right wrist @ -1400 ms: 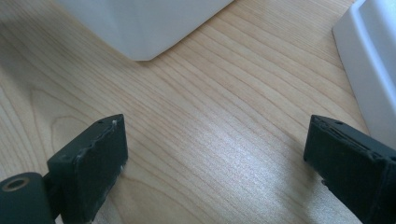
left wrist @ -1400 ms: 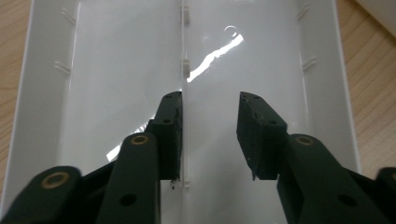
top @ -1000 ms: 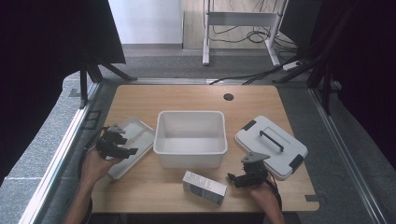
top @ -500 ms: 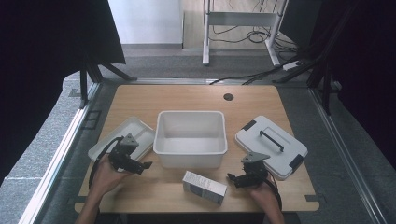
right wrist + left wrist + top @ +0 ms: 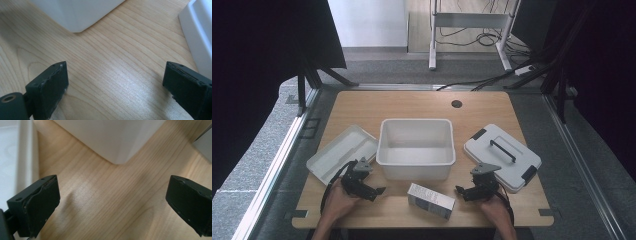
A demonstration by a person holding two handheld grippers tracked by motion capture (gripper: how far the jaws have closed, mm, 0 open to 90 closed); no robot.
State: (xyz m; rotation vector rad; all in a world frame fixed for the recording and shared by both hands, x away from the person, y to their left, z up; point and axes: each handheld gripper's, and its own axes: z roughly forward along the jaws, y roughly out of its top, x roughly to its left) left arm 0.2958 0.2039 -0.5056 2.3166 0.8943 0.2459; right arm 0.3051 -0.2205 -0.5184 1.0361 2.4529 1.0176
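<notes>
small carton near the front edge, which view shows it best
The high view: the whole small carton lies between the two grippers. The left gripper view catches just a grey corner at its right edge.

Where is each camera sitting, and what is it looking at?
High view: sits above the person's side, looking forward and down on the table; both forearms, the left gripper and the right gripper show.
Left gripper view: rides the left gripper, looking past its open jaws at wood, a corner of the white bin and the tray.
Right gripper view: rides the right gripper, looking past its open jaws at wood, the bin and the lid.
Shared: both gripper views see the bin.
</notes>
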